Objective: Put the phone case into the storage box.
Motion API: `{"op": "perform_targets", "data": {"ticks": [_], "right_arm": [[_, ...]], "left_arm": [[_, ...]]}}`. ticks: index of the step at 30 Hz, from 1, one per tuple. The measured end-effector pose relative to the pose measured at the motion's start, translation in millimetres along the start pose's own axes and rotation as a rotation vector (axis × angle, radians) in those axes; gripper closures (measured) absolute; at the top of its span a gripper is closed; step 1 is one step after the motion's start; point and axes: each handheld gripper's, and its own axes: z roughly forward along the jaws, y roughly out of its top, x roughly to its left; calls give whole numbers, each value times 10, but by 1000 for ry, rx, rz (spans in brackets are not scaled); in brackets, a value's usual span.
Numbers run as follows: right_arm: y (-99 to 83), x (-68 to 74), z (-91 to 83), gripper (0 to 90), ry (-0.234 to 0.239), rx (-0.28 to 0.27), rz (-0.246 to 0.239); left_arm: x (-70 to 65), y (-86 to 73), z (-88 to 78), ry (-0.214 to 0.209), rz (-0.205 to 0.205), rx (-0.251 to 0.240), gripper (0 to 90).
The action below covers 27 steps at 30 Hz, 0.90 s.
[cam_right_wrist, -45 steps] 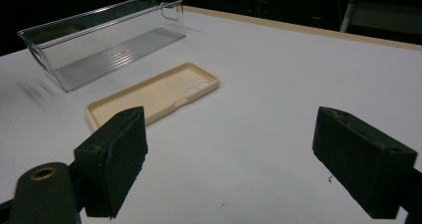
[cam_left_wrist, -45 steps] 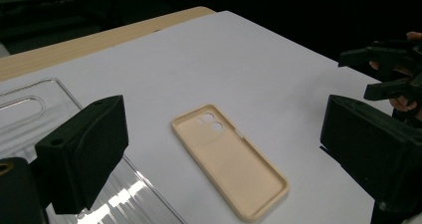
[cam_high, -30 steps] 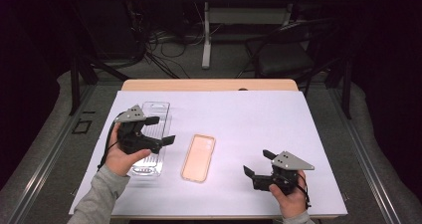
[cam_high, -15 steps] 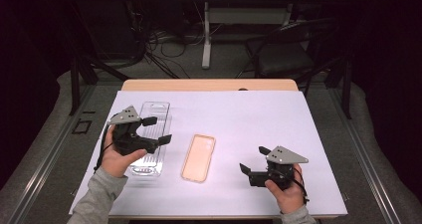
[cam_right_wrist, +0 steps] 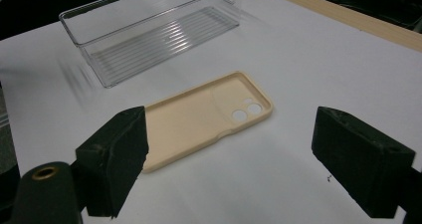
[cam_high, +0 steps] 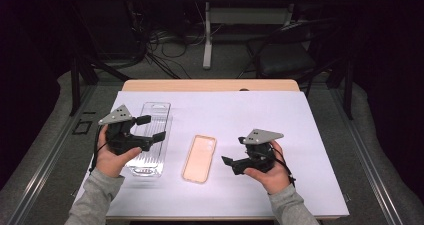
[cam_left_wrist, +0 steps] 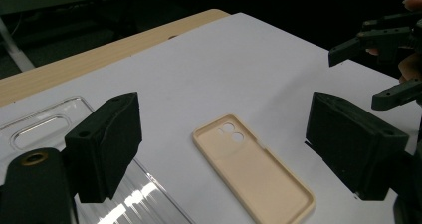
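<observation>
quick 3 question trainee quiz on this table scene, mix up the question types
1. True or false: the beige rubbery phone case lies inside the clear ribbed plastic tray.
2. Multiple choice: the left gripper has its jaws a) shut on the phone case, b) open with nothing between them, c) shut on the tray.
3. Short answer: which way does the phone case's hollow inner side face on the white sheet?

Key
1. False: it lies on the sheet, between the tray and the right gripper.
2. b; its jaws have just been closing a little, still gripping nothing.
3. Upward, its raised rim and camera cut-outs showing.
</observation>
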Motion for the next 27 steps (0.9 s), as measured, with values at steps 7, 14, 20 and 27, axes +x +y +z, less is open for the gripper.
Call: {"op": "perform_targets", "data": {"ticks": [7,14,20,27], "right_arm": [[150,106,212,146,22,67,-62],[254,205,366,168,55,141,-107],[316,275,441,272,66,160,-142],[385,320,502,377,89,212,-159]], "left_arm": [[41,-10,-44,12,-14,-7,148],[56,-13,-76,20,-15,-13,150],[66,-12,-111,28,-20,-20,150],[74,-17,-117,33,-18,-18,152]]}}
